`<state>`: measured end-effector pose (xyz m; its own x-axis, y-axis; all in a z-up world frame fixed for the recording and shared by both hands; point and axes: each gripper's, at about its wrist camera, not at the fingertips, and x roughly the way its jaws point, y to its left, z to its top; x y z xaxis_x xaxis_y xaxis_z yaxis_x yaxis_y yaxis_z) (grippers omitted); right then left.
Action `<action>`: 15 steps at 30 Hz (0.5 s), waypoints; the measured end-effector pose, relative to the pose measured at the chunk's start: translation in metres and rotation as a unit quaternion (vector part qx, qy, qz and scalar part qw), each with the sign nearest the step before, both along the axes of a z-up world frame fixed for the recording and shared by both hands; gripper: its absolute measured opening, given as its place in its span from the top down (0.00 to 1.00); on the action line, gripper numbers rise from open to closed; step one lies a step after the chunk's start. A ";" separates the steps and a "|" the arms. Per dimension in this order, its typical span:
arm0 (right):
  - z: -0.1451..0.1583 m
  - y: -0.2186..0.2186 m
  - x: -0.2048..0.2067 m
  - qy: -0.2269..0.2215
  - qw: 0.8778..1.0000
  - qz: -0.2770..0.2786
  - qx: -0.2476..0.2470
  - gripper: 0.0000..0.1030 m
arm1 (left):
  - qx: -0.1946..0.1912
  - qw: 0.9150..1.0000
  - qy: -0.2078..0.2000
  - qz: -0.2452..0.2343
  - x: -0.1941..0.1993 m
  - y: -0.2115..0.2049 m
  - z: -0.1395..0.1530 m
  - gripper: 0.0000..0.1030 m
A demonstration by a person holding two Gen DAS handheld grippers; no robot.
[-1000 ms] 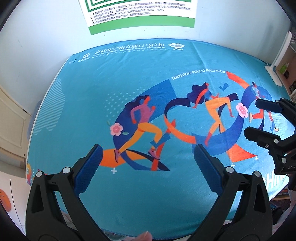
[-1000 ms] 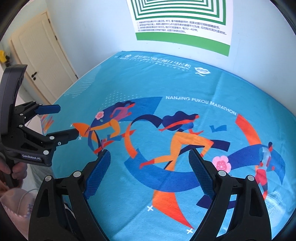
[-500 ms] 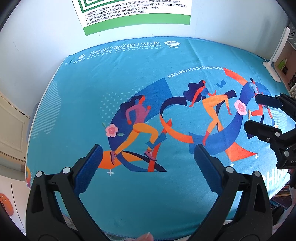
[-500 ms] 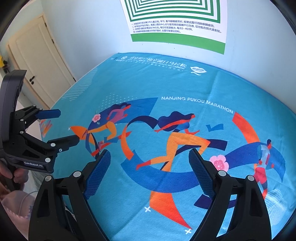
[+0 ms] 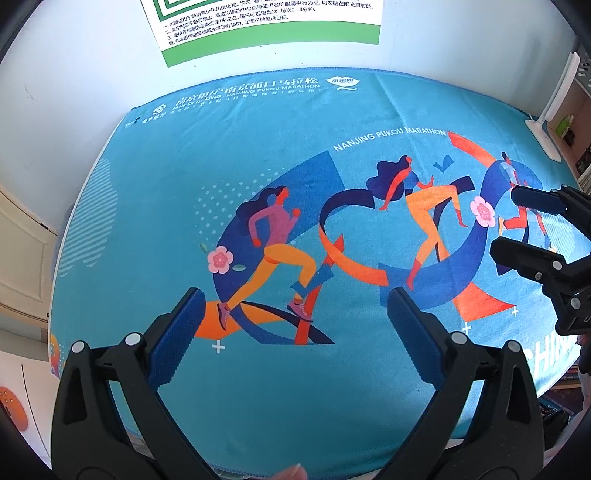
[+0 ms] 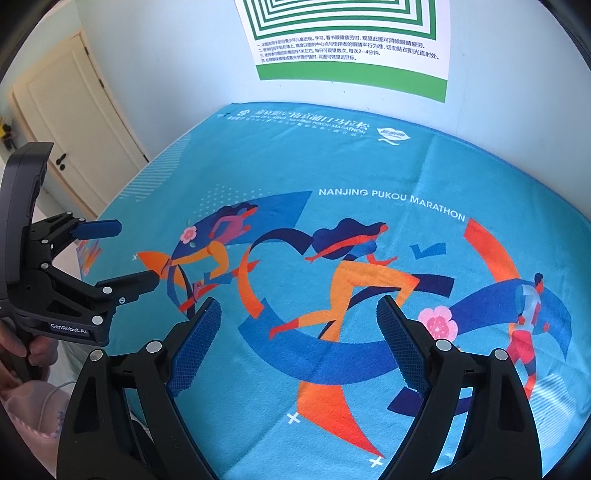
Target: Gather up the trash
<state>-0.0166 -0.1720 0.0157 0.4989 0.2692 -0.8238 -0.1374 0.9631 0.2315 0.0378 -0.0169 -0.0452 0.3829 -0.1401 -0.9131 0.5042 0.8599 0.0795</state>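
I see no trash in either view. A blue marathon-print cloth [image 5: 280, 155] covers the table; it also shows in the right wrist view [image 6: 369, 170]. My left gripper [image 5: 293, 314] is open and empty above the cloth's near edge; it also shows in the right wrist view [image 6: 136, 254] at the left, jaws apart. My right gripper [image 6: 299, 325] is open and empty over the cloth; it also shows in the left wrist view [image 5: 506, 225] at the right edge.
A white wall with a green-bordered poster [image 5: 266, 33] stands behind the table. A cream door [image 6: 77, 122] is at the left. A white stand [image 5: 546, 125] and shelves sit at the far right. An orange object [image 5: 13, 406] lies low at the left.
Both grippers have moved slightly forward and tilted down over the cloth; the poster has slid up in both views. Both stay open and empty.
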 end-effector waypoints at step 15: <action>-0.002 -0.003 0.001 0.005 1.000 -0.005 0.003 0.17 | 0.002 1.000 0.005 -0.004 0.003 -0.001 -0.003 0.07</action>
